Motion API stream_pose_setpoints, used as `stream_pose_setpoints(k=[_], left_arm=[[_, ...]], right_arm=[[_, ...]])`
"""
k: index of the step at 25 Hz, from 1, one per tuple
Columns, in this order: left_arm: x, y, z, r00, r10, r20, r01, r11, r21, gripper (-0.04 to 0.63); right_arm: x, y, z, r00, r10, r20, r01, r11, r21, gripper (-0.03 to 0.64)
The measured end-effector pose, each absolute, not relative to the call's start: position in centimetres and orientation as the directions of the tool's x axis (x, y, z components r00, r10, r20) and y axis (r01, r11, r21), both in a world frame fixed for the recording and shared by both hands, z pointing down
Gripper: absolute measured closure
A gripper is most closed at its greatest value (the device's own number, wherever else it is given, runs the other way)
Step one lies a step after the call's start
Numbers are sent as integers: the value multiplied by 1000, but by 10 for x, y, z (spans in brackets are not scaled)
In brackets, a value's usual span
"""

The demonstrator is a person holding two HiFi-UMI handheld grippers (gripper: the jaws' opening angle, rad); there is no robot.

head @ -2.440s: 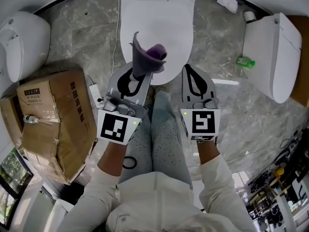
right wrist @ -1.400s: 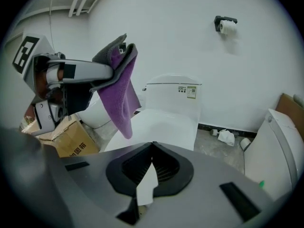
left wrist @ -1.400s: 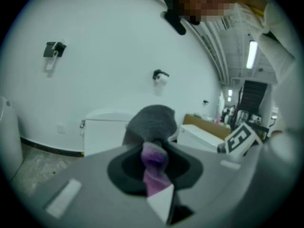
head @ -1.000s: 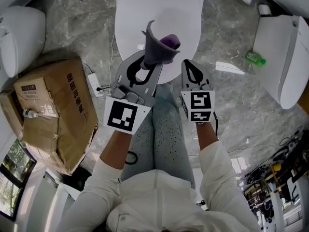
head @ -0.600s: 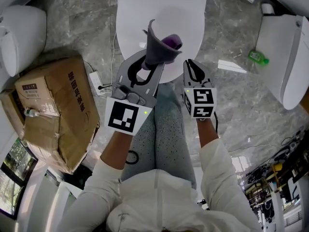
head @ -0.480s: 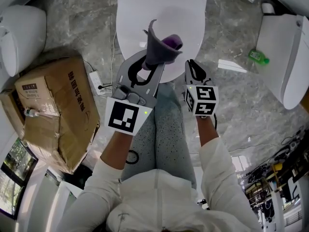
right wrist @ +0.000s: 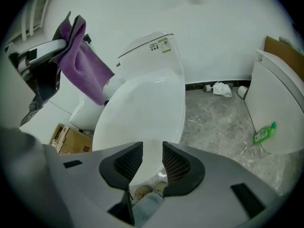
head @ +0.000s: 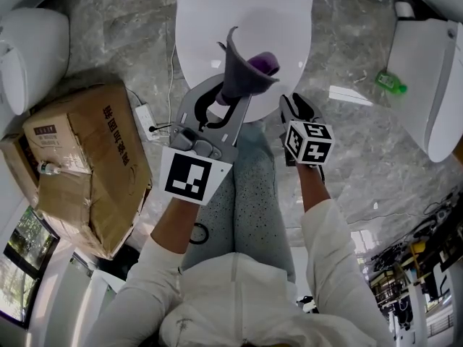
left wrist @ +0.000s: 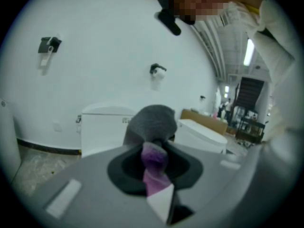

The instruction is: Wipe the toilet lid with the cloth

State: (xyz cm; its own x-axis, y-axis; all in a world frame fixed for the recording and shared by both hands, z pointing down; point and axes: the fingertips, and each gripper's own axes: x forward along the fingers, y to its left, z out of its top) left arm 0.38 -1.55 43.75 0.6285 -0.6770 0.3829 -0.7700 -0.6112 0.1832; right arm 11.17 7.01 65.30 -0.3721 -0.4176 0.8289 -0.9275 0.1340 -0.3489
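The white toilet lid (head: 246, 27) lies closed straight ahead; its front edge also shows in the right gripper view (right wrist: 142, 103). A grey and purple cloth (head: 244, 72) stands bunched over the lid's front, pinched by my left gripper (head: 230, 98). In the left gripper view the cloth (left wrist: 153, 127) fills the gap between the jaws. My right gripper (head: 295, 105) hangs just right of the cloth, pointing down at the lid's front edge. Its jaws (right wrist: 152, 151) have just been opening and stand apart with nothing between them. The hanging cloth (right wrist: 83, 63) shows at that view's left.
A cardboard box (head: 79, 172) stands on the marble floor at the left, with a power strip (head: 143, 118) beside it. Other white toilets stand at the far left (head: 32, 49) and right (head: 434, 71). A green bottle (head: 391, 82) lies on the floor at the right.
My right gripper has sunk toward the lid's front edge and rolled, its marker cube turning. The left gripper with the cloth has hardly moved.
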Motion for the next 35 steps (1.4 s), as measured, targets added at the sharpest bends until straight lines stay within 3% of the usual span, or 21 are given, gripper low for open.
stream_pose_setpoints(k=[7,18,25,35], left_arm=[[0,-14,440,630,-675,385,-769,-611,187,529],[-8,-13,446,625,-670,400,-771,-609,183,529],[-10,-11,446,623,-672,400,-773,-606,187,529],[-4,-4,434,642,-670,373,-760,-619,199,529]], right_arm=[[113,80,678,-406,-383,830,-895,-16,-446,457],[104,86,694,-493,-359,793,-827,-90,-555,426],[108,83,693,-526,-381,760,-745,-224,-628,428],[104,82,666,-549,-462,696,-642,-300,-706,440]])
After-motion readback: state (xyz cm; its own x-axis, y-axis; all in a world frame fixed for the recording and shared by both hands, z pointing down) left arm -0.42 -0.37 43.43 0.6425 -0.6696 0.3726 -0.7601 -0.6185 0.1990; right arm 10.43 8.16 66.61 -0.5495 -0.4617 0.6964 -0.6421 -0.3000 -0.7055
